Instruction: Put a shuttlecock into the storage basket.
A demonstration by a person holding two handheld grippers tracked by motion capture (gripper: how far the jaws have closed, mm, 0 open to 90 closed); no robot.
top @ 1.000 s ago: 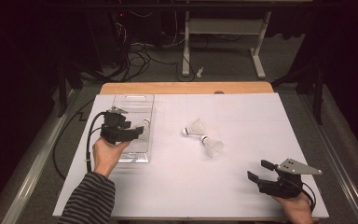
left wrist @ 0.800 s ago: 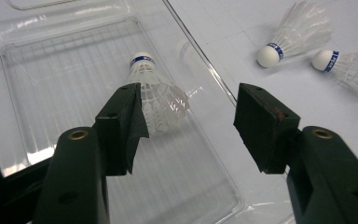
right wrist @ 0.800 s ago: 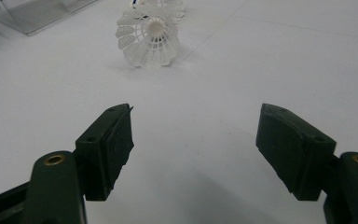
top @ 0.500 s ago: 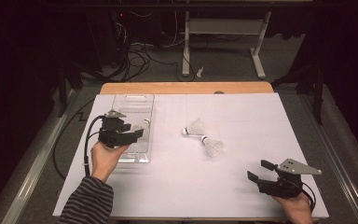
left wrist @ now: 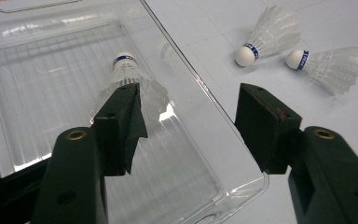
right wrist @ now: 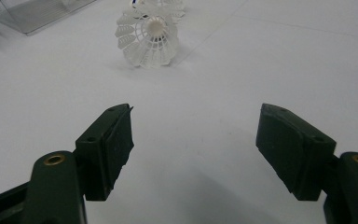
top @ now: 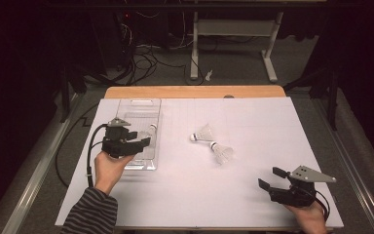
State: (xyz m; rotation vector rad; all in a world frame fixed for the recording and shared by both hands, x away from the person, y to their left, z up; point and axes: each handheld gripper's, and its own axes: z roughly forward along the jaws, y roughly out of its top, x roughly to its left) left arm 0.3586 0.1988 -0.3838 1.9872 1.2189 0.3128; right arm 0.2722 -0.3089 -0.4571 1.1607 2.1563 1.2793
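Note:
A clear plastic tray (top: 134, 109) lies at the left of the white table sheet, with one white shuttlecock (top: 151, 129) lying in it. My left gripper (top: 143, 138) hovers over the tray's near half, open. In the left gripper view that shuttlecock (left wrist: 129, 77) lies just beyond the left jaw, apart from both pads, and the tray's right rim (left wrist: 205, 93) runs between the jaws. Two more shuttlecocks (top: 203, 134) (top: 222, 152) lie on the sheet at mid-table. My right gripper (top: 271, 178) rests open and empty at the near right, facing the nearer shuttlecock (right wrist: 149, 39).
A wooden table edge (top: 195, 91) runs along the far side of the sheet. Beyond it are cables and a stand's legs on a dark floor. A metal rail (top: 34, 170) lines the left side. Bare sheet (top: 199, 195) lies between the two hands.
My left gripper has drawn back a little toward the person over the tray, jaws still wide. The right gripper and the shuttlecocks have stayed put.

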